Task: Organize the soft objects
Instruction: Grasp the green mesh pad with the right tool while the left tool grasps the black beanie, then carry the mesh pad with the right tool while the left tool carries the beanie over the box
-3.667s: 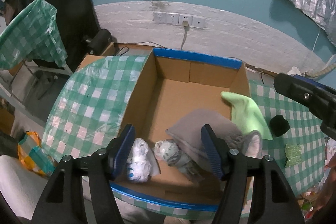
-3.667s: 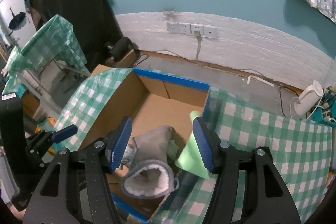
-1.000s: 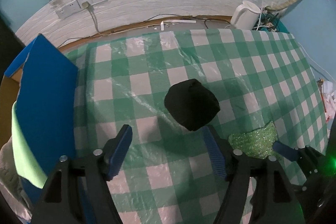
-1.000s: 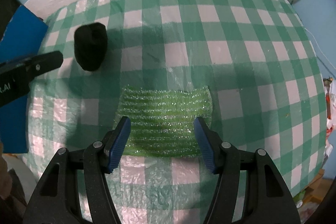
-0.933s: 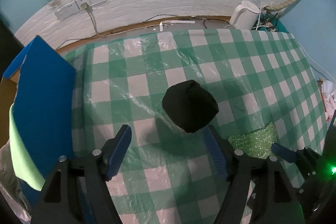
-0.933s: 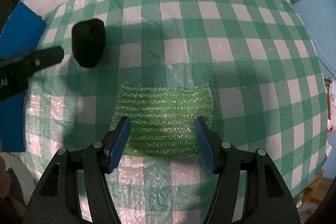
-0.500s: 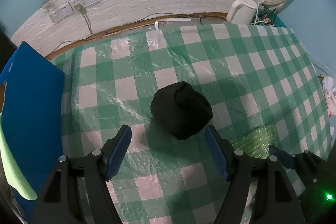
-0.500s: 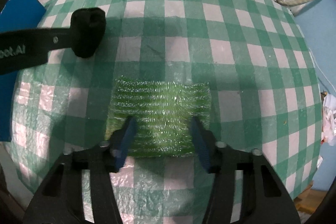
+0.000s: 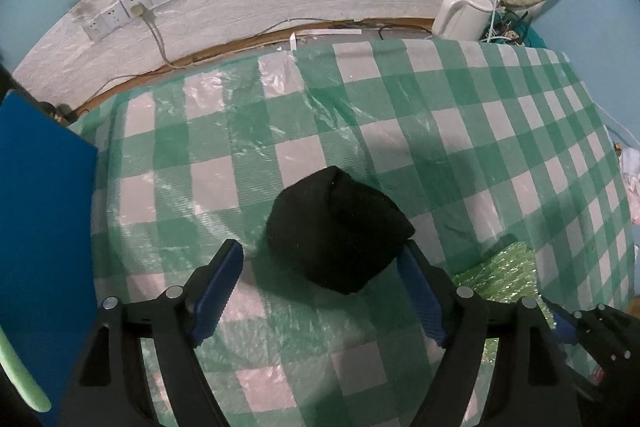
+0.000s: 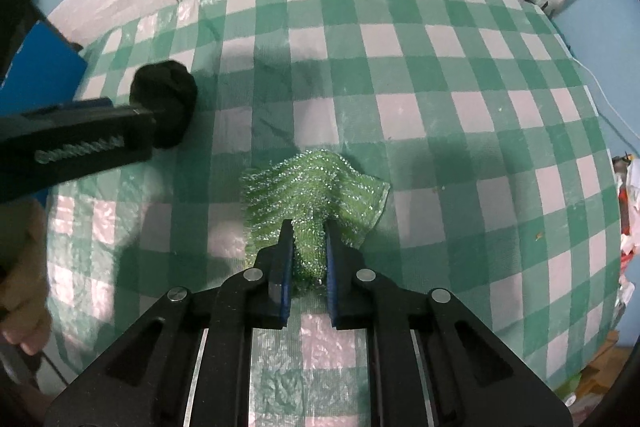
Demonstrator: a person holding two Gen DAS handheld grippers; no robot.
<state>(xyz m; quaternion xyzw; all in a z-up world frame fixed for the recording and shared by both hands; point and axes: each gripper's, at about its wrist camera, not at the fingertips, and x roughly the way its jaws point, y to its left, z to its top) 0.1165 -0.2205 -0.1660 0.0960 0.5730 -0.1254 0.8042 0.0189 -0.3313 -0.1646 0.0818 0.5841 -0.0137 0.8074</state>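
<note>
Closing on the glittery green scrub cloth (image 10: 316,195), the right gripper (image 10: 306,259) now has it pinched: a second ago the cloth lay flat on the checked tablecloth (image 10: 440,99) with the jaws wide on either side of it; now its near middle is bunched into a ridge between the blue pads (image 10: 285,267), the far corners fanning out on the table. Jaws nearly together, and by the look of it narrowing yet. Reads as a secured pick, ready to lift.

Left gripper (image 9: 320,283) has come down and forward over the black soft bundle (image 9: 336,227), probably a rolled sock or knit cap. Jaws spread wide and opening a little more. Bundle sits between the fingertips, toward the right one, which it partly hides; whether they touch cannot be told. Left fingertip clearly apart from it. Not gripped; bundle rests on the cloth, left of and farther than the green one.

Blue-edged box flap (image 9: 44,227) at far left of both views; likely destination for both pieces. White kettle (image 9: 460,13) beyond the table's far right corner. Neither item off the table yet.
</note>
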